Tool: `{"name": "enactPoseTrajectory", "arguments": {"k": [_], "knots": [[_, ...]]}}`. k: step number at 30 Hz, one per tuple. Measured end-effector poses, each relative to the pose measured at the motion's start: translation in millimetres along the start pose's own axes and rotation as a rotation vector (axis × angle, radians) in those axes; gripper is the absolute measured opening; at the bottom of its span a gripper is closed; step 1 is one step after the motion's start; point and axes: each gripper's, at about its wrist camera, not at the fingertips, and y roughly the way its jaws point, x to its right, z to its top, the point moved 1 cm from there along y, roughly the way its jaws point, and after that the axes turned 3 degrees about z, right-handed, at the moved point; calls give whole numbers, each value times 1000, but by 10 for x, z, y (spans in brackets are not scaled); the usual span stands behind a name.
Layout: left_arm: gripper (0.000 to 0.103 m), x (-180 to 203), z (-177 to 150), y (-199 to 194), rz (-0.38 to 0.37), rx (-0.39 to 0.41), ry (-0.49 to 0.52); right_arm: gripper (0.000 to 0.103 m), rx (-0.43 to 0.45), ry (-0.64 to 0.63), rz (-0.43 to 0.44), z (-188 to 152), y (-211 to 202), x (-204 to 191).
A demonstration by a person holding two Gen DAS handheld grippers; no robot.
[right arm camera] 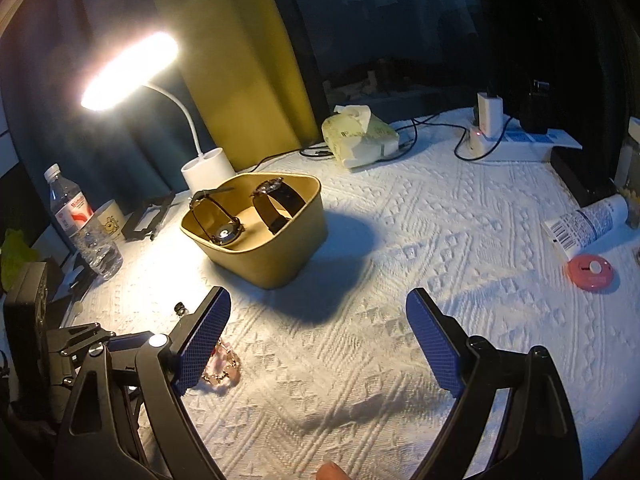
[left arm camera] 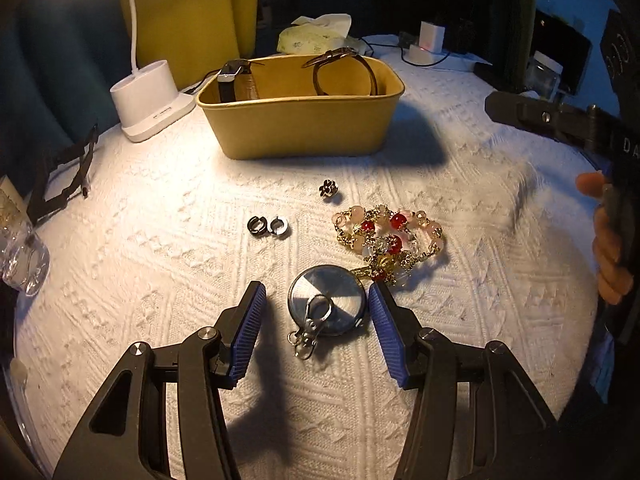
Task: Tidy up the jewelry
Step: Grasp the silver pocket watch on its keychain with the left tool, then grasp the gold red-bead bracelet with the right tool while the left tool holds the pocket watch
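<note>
My left gripper (left arm camera: 316,296) is open, its blue pads on either side of a round metal pendant with a clasp (left arm camera: 327,306) lying on the white cloth. Just beyond lie a gold bracelet with red and pink beads (left arm camera: 390,238), two dark ear cuffs (left arm camera: 268,226) and a small flower ring (left arm camera: 329,189). A tan tub (left arm camera: 300,120) holds two strap watches (left arm camera: 344,68). My right gripper (right arm camera: 318,300) is open and empty above bare cloth, right of the bracelet (right arm camera: 224,364) and near the tub (right arm camera: 256,236).
A white desk lamp (right arm camera: 200,152) lights the table from the back left. A water bottle (right arm camera: 84,224), a mug and a black stand sit at the left. A tissue pack (right arm camera: 360,136), a charger, a tube and a pink disc (right arm camera: 591,272) sit at the back and right.
</note>
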Motion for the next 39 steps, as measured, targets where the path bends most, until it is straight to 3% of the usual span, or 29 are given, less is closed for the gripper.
{"name": "enactPoseTrajectory", "arguments": {"k": [3, 5, 13, 18, 19, 21, 24, 30, 37, 39], "knots": [[56, -7, 4, 8, -4, 8, 9, 89, -3, 3, 3, -1, 10, 3], [42, 3, -2, 4, -24, 17, 18, 89, -4, 0, 5, -5, 12, -10], [42, -11, -17, -33, -49, 40, 3, 89, 1, -62, 27, -29, 3, -203], [42, -105, -1, -185, -62, 102, -39, 88, -29, -119, 60, -59, 62, -394], [42, -132, 6, -218, -60, 116, -48, 85, -43, -139, 74, -76, 86, -461], [42, -189, 21, -268, -60, 136, -66, 71, -73, -166, 94, -122, 141, -563], [42, -270, 25, -324, -55, 158, -89, 61, -122, -190, 122, -216, 244, -705], [42, -450, -30, -406, -63, 192, -149, 58, -199, -231, 153, -360, 394, -881], [42, -543, -81, -398, -81, 199, -182, 55, -240, -259, 131, -422, 498, -957], [42, -562, -95, -392, -89, 202, -190, 44, -243, -263, 124, -411, 510, -962]]}}
